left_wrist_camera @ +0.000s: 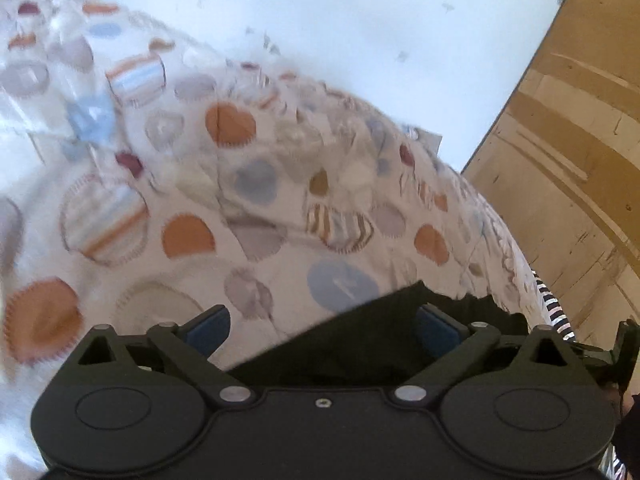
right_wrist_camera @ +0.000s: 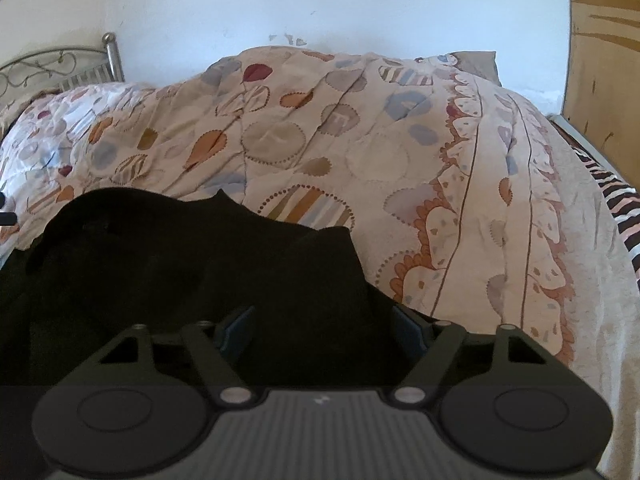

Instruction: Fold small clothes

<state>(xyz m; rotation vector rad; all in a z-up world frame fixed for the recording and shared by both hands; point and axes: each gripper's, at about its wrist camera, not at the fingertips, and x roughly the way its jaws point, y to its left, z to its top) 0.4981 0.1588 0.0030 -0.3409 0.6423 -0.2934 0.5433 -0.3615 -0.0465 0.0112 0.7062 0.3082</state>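
A black garment (right_wrist_camera: 160, 272) lies crumpled on a bed covered by a patterned quilt (right_wrist_camera: 360, 140). In the right wrist view it fills the lower left, and my right gripper (right_wrist_camera: 322, 328) stands open right over it, with black cloth between the blue pads (right_wrist_camera: 236, 328). In the blurred left wrist view the same black garment (left_wrist_camera: 360, 340) shows as a dark wedge at the bottom. My left gripper (left_wrist_camera: 323, 326) is wide open above its edge. Its right pad (left_wrist_camera: 438, 326) is over the cloth, its left pad over the quilt (left_wrist_camera: 240, 200).
A white wall (right_wrist_camera: 320, 8) runs behind the bed, with a metal headboard (right_wrist_camera: 60, 64) at the far left. A brown wooden panel (right_wrist_camera: 600, 60) stands at the right. A black-and-white striped cloth (right_wrist_camera: 624, 204) shows along the quilt's right edge.
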